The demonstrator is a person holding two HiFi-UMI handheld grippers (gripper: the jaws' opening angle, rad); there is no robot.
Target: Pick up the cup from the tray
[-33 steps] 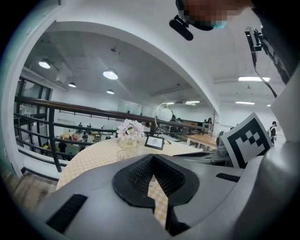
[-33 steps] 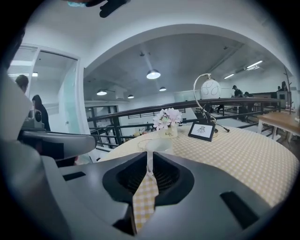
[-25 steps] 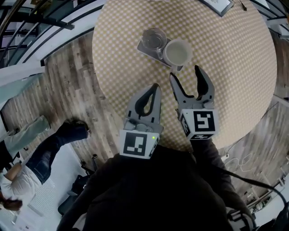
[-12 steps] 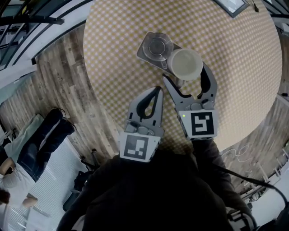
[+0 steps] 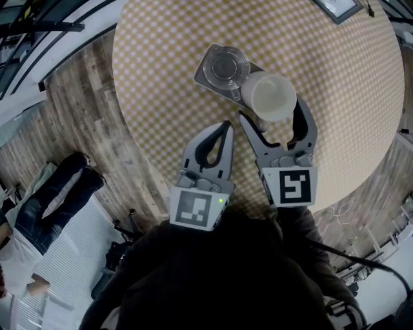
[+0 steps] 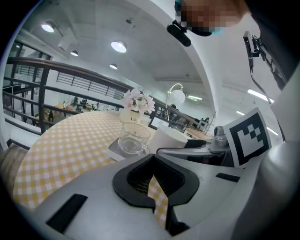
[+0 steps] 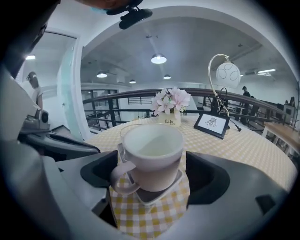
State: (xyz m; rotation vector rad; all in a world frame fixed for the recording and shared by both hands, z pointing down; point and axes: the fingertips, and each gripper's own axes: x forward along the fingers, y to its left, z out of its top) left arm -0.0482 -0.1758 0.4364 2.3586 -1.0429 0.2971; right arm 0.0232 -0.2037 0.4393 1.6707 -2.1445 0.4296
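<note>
Standing upright on the grey tray (image 5: 205, 82), the white cup (image 5: 271, 95) is flanked by the jaws of the right hand-held gripper (image 5: 272, 113), spread to their widest. A gap is seen on either side, so nothing is gripped. A clear glass (image 5: 226, 66) is spotted just beside the cup on the same tray, atop the checked bench (image 5: 335, 77). The left hand-held gripper (image 5: 224, 125) is kept closed and empty, short of the tray.

Round checked table (image 5: 161, 51) — bearing tray (image 5: 201, 78), picture frame (image 5: 339, 8), flower vase (image 7: 170, 121).
</note>
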